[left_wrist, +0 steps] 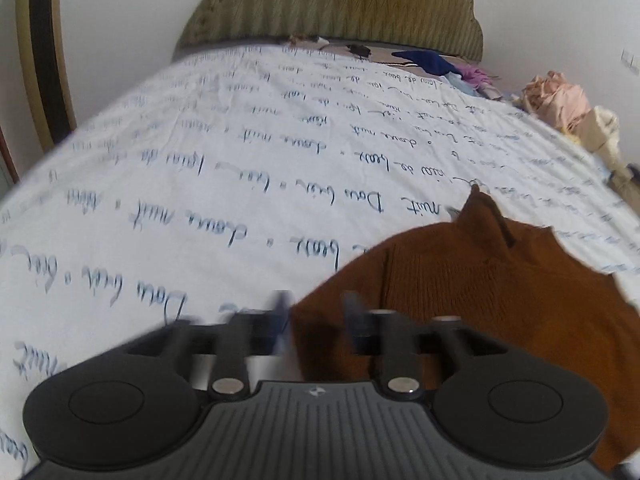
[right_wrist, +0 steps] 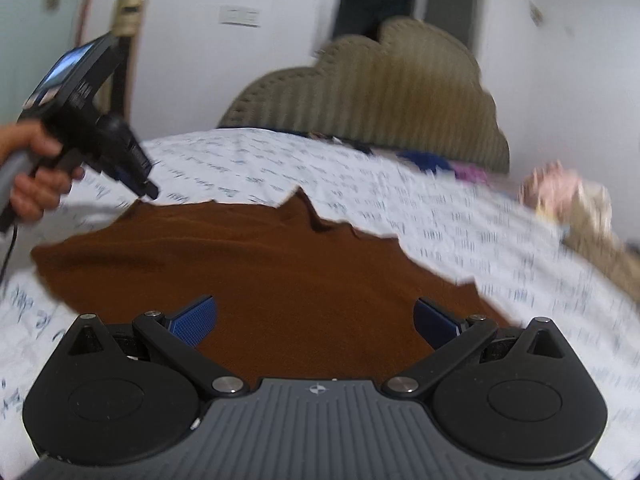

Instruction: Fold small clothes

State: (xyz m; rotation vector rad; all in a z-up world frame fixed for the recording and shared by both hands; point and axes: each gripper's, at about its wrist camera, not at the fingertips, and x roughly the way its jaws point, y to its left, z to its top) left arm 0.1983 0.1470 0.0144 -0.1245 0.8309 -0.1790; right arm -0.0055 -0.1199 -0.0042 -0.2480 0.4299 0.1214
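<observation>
A small brown knit sweater (left_wrist: 472, 280) lies flat on the white bed sheet printed with blue handwriting (left_wrist: 200, 184). My left gripper (left_wrist: 316, 308) hovers over the sweater's left edge with its blurred fingers part open and nothing between them. In the right wrist view the sweater (right_wrist: 260, 264) spreads in front of my right gripper (right_wrist: 316, 316), which is wide open just above the cloth, blue pads (right_wrist: 192, 320) apart. The left gripper (right_wrist: 140, 188) shows there at the sweater's far left corner, held by a hand.
An olive padded headboard (left_wrist: 340, 0) stands at the far end of the bed. A pile of clothes, dark blue, purple and pink (left_wrist: 560, 100), lies at the far right. A dark and gold frame (left_wrist: 40, 52) stands at the left.
</observation>
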